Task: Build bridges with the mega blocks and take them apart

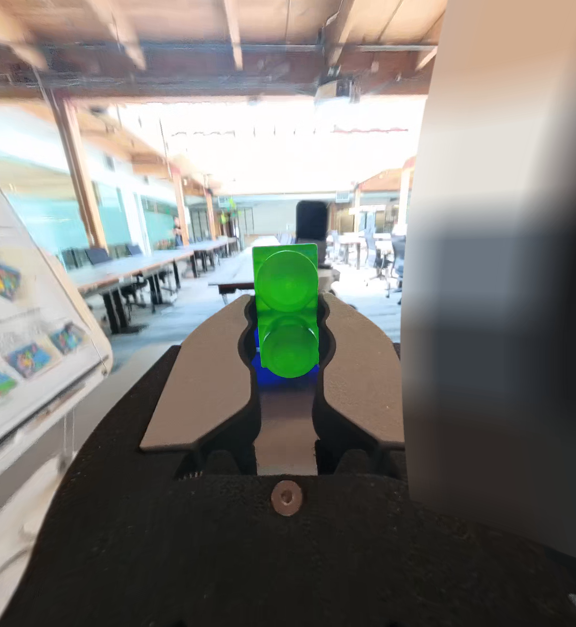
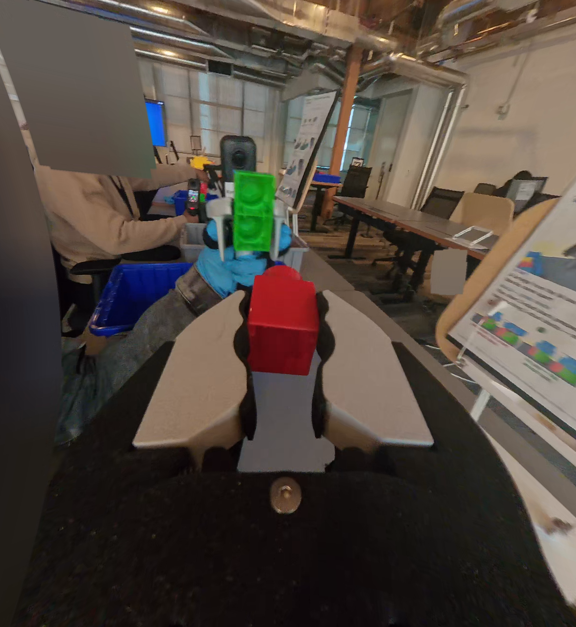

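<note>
the left gripper (image 1: 286,325) is clamping its fingers on a green two-stud block (image 1: 286,305), long axis upright and studs facing the right gripper (image 2: 283,325), whose fingers are gripping a red block (image 2: 281,334) just below it.

Nothing here is sharp enough for you to read. To your left, an instruction sheet (image 1: 25,305) in a clear stand carries blurred lines of print and coloured block pictures. To your right, a similar sheet (image 2: 534,322) is just as blurred, and a farther poster board (image 2: 308,149) is too small.
</note>
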Tool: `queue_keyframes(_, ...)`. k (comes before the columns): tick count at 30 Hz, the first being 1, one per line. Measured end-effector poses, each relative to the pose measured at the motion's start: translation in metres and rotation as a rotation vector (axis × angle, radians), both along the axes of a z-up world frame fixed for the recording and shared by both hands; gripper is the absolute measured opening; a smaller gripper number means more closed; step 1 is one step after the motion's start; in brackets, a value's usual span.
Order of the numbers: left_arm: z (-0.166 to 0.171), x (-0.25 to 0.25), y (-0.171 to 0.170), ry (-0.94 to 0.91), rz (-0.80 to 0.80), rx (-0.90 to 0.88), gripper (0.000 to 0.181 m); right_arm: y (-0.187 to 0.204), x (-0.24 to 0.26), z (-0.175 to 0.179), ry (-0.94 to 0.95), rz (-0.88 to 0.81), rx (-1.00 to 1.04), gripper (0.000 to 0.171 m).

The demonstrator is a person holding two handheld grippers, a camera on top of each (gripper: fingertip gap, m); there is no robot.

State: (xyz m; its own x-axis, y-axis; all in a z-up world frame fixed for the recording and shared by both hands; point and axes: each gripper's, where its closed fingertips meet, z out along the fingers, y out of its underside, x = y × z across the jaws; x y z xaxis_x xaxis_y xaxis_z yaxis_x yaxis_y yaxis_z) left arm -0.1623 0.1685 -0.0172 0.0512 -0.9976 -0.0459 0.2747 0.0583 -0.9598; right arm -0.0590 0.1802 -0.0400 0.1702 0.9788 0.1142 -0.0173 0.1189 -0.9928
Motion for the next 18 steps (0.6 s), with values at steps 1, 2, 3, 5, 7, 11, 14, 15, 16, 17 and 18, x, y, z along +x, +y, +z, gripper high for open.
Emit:
queue_keyframes(1, 0.005, -0.002, -0.007, -0.020, -0.018, 0.021, 0.033, 0.001, 0.010, 0.001, 0.000, -0.025, 0.006, 0.036)
queue_keyframes(2, 0.006, -0.001, -0.009, -0.014, -0.015, 0.031, 0.033, 0.004, 0.020, 0.001, -0.015, -0.067, 0.014, 0.036)
queue_keyframes(3, 0.005, 0.001, -0.008, 0.005, 0.001, 0.031, 0.033, 0.007, 0.029, -0.001, -0.037, -0.115, 0.022, 0.036)
queue_keyframes(5, 0.003, 0.006, -0.007, 0.009, -0.018, 0.023, 0.033, 0.009, 0.048, -0.002, -0.065, -0.191, 0.031, 0.036)
queue_keyframes(7, 0.001, 0.011, -0.003, 0.018, -0.023, 0.008, 0.033, 0.013, 0.071, -0.004, -0.096, -0.287, 0.036, 0.036)
queue_keyframes(11, -0.002, 0.019, -0.002, 0.032, -0.039, -0.002, 0.033, 0.027, 0.141, -0.011, -0.188, -0.571, 0.037, 0.036)
queue_keyframes(14, -0.003, 0.023, -0.002, 0.042, -0.050, -0.001, 0.033, 0.038, 0.215, -0.026, -0.303, -0.847, 0.004, 0.036)
queue_keyframes(15, -0.004, 0.025, -0.001, 0.045, -0.050, -0.005, 0.033, 0.040, 0.242, -0.033, -0.352, -0.934, -0.017, 0.036)
queue_keyframes(16, -0.004, 0.026, 0.000, 0.045, -0.052, -0.009, 0.033, 0.040, 0.268, -0.041, -0.404, -1.016, -0.048, 0.036)
queue_keyframes(17, -0.005, 0.027, 0.000, 0.049, -0.055, -0.011, 0.033, 0.039, 0.295, -0.050, -0.454, -1.099, -0.089, 0.037)
queue_keyframes(18, -0.007, 0.028, 0.001, 0.054, -0.053, -0.013, 0.034, 0.036, 0.322, -0.059, -0.504, -1.185, -0.130, 0.037)
